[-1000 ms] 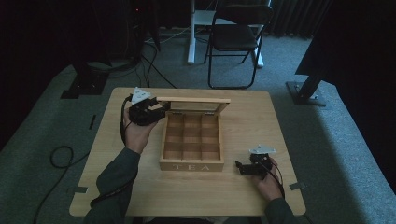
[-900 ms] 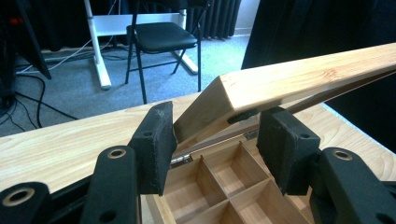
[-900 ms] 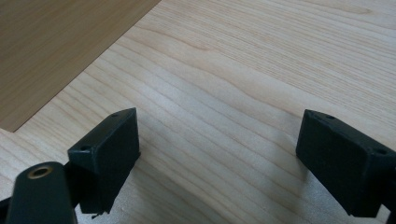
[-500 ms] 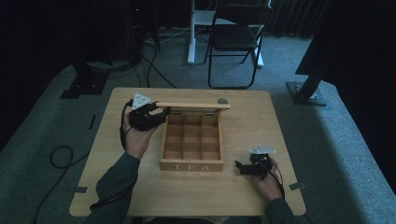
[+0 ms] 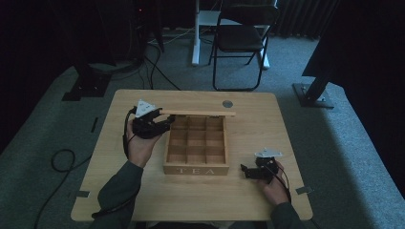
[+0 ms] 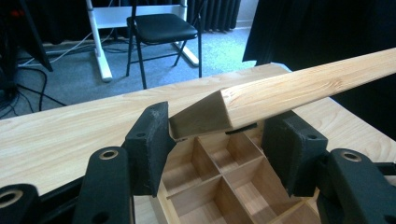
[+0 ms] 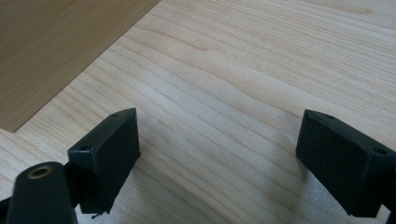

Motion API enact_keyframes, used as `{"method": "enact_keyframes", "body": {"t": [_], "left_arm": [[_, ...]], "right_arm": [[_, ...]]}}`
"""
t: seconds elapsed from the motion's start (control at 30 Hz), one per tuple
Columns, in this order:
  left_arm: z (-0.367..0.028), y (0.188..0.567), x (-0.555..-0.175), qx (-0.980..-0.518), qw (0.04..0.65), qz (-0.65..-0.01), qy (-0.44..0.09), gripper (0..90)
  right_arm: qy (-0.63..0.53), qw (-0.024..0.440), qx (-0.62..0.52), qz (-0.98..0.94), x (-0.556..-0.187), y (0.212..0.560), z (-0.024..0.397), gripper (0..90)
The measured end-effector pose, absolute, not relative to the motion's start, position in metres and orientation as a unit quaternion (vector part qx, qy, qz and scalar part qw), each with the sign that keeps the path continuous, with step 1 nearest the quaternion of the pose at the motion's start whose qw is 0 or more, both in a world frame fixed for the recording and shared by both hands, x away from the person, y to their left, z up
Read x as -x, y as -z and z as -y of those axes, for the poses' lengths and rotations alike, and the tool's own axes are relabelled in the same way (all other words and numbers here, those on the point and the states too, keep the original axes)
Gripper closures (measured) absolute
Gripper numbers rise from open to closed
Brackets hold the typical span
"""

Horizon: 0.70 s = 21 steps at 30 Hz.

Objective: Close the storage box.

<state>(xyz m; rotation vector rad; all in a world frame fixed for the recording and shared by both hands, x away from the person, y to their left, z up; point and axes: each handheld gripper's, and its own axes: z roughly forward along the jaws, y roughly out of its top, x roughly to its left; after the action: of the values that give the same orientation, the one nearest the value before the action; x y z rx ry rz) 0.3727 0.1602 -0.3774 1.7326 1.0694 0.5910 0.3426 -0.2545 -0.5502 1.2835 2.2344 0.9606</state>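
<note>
Your left gripper (image 6: 212, 140) jaws just opening, straddling lid (image 5: 198, 113) corner; lid's long axis runs table's left-right above tea box (image 5: 196, 143). Right gripper (image 7: 217, 158) wide, empty.

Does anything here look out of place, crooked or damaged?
Nothing looks damaged or spilled. The tea box sits square on the table, compartments empty, its lid raised. The left gripper has just been opening, the lid's corner between its jaws. The right gripper is open over bare wood.
</note>
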Motion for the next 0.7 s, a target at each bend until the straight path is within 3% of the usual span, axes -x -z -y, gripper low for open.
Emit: {"method": "enact_keyframes", "body": {"t": [0.7], "left_arm": [[-0.1585, 0.3845, -0.3636, -0.718, 0.485, -0.441, -0.235, 36.3]], "right_arm": [[-0.343, 0.194, -0.459, -0.796, -0.3411, 0.5503, 0.2535, 13.0]]}}
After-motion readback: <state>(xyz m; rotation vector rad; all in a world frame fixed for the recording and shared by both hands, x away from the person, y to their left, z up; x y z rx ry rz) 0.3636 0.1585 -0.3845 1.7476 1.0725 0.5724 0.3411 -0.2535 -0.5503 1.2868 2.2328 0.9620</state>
